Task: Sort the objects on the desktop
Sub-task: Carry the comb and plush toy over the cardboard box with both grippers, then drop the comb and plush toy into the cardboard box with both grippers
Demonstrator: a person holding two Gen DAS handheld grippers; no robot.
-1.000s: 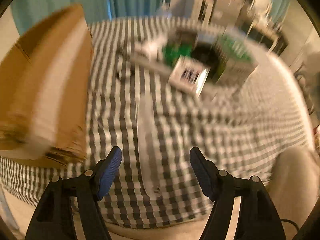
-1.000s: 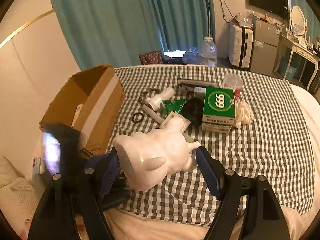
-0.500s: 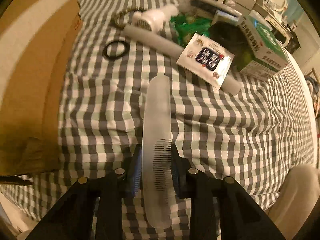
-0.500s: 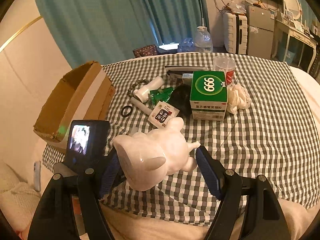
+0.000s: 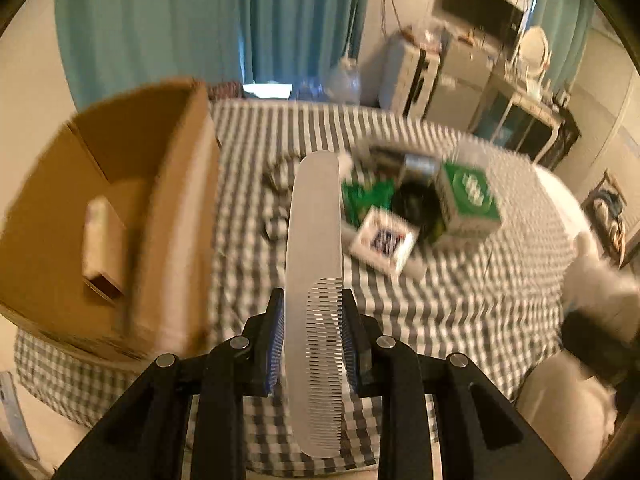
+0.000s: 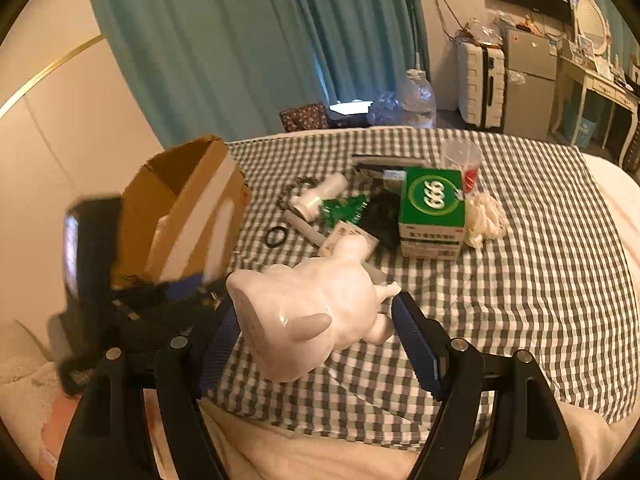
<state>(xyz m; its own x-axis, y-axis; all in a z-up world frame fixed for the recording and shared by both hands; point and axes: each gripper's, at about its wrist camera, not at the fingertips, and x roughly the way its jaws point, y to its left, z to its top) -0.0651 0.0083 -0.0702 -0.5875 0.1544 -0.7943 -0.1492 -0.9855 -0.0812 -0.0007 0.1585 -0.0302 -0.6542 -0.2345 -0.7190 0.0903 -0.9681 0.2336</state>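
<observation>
My left gripper [image 5: 314, 332] is shut on a long translucent white comb [image 5: 314, 280] and holds it up above the checked table, right of the open cardboard box [image 5: 100, 208]. A small white box [image 5: 98, 236] lies inside the cardboard box. My right gripper [image 6: 316, 332] is shut on a glossy white animal figurine [image 6: 308, 304], held above the table's front edge. The left gripper's body [image 6: 120, 280] shows blurred at the left of the right wrist view, in front of the cardboard box [image 6: 188, 204].
On the checked tablecloth [image 6: 540, 280] lie a green 999 box [image 6: 434, 208], a sachet [image 5: 384, 240], a black ring [image 6: 277, 237], a white tube [image 6: 316, 196], a green packet [image 6: 344, 208], a black pouch [image 6: 384, 212], a plastic cup [image 6: 462, 160] and white crumpled material [image 6: 486, 216].
My left gripper closed on the comb lying on the table and has lifted it off the cloth, swinging up toward the box. The right gripper keeps holding the figurine.
</observation>
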